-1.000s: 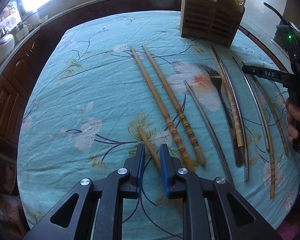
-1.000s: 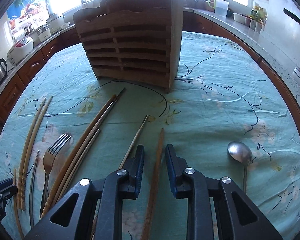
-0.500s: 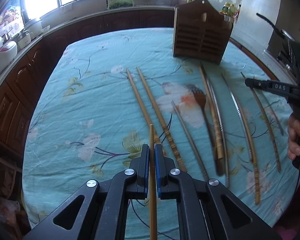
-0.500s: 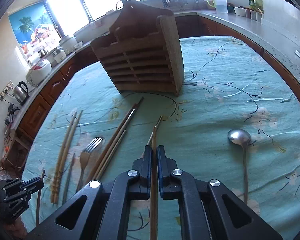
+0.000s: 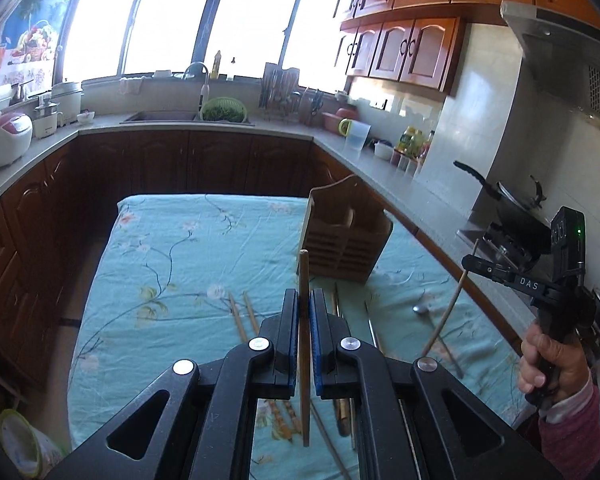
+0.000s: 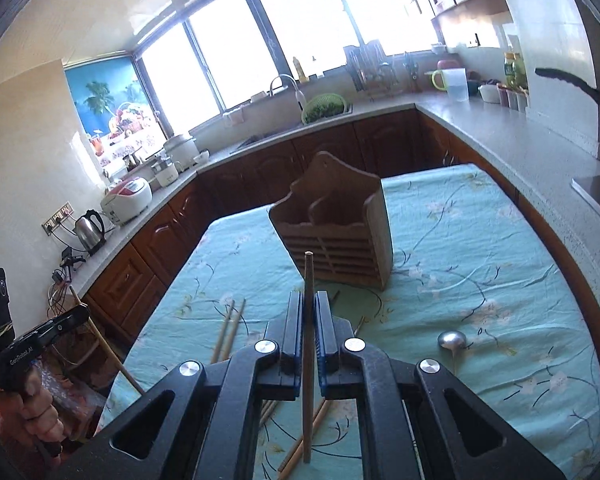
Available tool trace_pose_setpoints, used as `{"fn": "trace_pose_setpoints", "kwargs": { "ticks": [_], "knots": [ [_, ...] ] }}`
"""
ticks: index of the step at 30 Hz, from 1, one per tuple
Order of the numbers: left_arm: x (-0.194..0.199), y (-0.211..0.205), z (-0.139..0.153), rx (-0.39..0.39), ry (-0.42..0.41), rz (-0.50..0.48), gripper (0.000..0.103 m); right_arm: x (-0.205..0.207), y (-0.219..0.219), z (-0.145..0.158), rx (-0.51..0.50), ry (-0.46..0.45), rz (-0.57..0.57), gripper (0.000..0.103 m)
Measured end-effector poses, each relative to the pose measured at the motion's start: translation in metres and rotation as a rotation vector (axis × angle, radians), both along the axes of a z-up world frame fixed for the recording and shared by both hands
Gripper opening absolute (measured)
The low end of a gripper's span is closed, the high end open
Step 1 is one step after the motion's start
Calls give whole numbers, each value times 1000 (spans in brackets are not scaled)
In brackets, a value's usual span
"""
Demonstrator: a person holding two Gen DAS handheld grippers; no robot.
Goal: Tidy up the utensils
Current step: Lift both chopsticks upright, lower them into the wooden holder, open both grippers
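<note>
My left gripper [image 5: 304, 300] is shut on a wooden chopstick [image 5: 303, 276] that stands upright, lifted above the table. My right gripper [image 6: 309, 304] is shut on another wooden chopstick [image 6: 308, 276], also upright; it also shows in the left wrist view [image 5: 446, 316]. The wooden slatted utensil holder [image 5: 342, 236] [image 6: 336, 236] stands on the teal flowered tablecloth [image 5: 172, 256] ahead of both grippers. More chopsticks [image 5: 242, 316] [image 6: 226, 332] and a metal spoon [image 6: 452, 340] lie on the cloth below.
Dark kitchen cabinets and a grey counter [image 5: 260, 130] ring the table, with a sink, rice cookers [image 5: 4, 138] and a kettle [image 6: 88, 228]. A wok [image 5: 512, 200] sits on the stove at right. The other hand-held gripper shows at the left edge [image 6: 32, 344].
Both grippers closed on a chopstick each, lifted them off the cloth and tilted up, so the views now face the holder and the kitchen.
</note>
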State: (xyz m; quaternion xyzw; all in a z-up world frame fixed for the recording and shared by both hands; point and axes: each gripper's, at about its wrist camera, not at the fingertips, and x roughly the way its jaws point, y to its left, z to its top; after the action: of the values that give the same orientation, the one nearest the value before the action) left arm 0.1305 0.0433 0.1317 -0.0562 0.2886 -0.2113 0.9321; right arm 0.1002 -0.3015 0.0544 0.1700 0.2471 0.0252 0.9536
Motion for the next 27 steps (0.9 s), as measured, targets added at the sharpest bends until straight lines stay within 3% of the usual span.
{"fn": "trace_pose_setpoints", "kwargs": {
  "ticks": [8,16,27],
  "knots": [
    [5,4,0,-17,-51,4,4,11,-3,25,-39,-38,-13,5],
    [44,-14,0,-33,-92,8,4,28,-12,31,-43,-50,-31,5],
    [113,-51,27,-61,-221,15,4,66,-44,84,-46,-163,-105,5]
  ]
}}
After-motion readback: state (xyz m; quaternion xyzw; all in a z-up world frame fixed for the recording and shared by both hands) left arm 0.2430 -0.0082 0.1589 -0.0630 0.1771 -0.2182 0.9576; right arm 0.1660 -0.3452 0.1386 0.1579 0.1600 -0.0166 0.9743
